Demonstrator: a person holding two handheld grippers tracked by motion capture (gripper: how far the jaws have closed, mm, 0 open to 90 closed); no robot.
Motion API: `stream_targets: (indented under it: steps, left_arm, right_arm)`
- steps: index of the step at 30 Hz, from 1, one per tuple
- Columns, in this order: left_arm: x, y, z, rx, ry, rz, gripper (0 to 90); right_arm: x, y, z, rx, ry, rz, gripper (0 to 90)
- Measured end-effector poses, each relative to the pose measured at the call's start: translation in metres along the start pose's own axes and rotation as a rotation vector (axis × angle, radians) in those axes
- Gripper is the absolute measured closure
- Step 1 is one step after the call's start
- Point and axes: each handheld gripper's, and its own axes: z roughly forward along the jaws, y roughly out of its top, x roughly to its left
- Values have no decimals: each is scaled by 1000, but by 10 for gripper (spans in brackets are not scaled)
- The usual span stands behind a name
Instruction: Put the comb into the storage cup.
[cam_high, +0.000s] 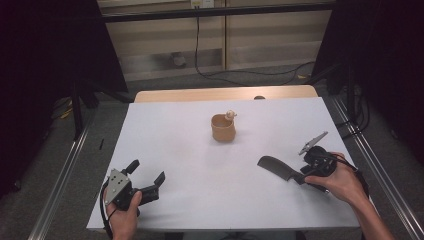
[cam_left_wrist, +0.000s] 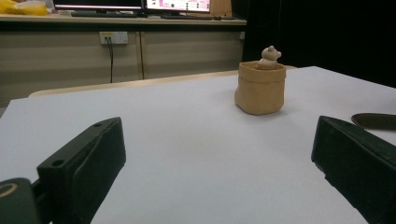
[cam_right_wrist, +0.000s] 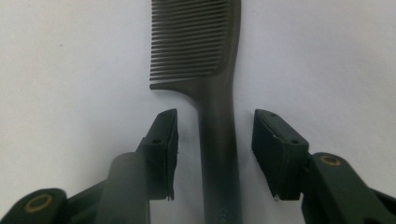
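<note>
Right gripper (cam_right_wrist: 215, 154) low over the table at the near right, jaws parted and straddling the handle of a dark comb (cam_right_wrist: 212, 79); narrow gap visible on each side of the handle, no contact seen. Comb lying flat on the white table (cam_high: 200, 165), toothed end pointing away from the gripper toward the table's middle, seen in the high view at (cam_high: 277, 169). Right hand (cam_high: 340, 182) wrapped around the gripper body (cam_high: 300, 177). Left gripper (cam_high: 147, 177) at the near left corner, held in the left hand (cam_high: 122, 215), jaws spread wide with nothing between them; same wide spread in the left gripper view (cam_left_wrist: 215, 158). Farther out, near the table's centre toward the far edge, a tan pot (cam_high: 223, 128) standing upright, small pale bear-like figure (cam_left_wrist: 270, 57) sitting at its rim. Pot well apart from both grippers and from the comb.
</note>
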Motion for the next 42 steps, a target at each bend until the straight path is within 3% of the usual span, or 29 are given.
stream_targets:
  steps: [5,10,31,36,42]
  left_arm:
    - [0,0,0,1,-3,-1,31]
    - [0,0,1,5,-5,4,31]
    - [-1,0,2,17,-13,11,30]
    - [-1,-1,3,16,-15,5,31]
    - [0,-1,2,20,-7,3,31]
  right_arm:
    - [0,-1,1,6,-7,0,596]
    - [3,1,3,30,-32,-28,606]
    - [7,9,5,91,-71,-51,676]
    - [9,12,5,104,-66,-53,727]
    - [8,13,6,115,-67,-64,729]
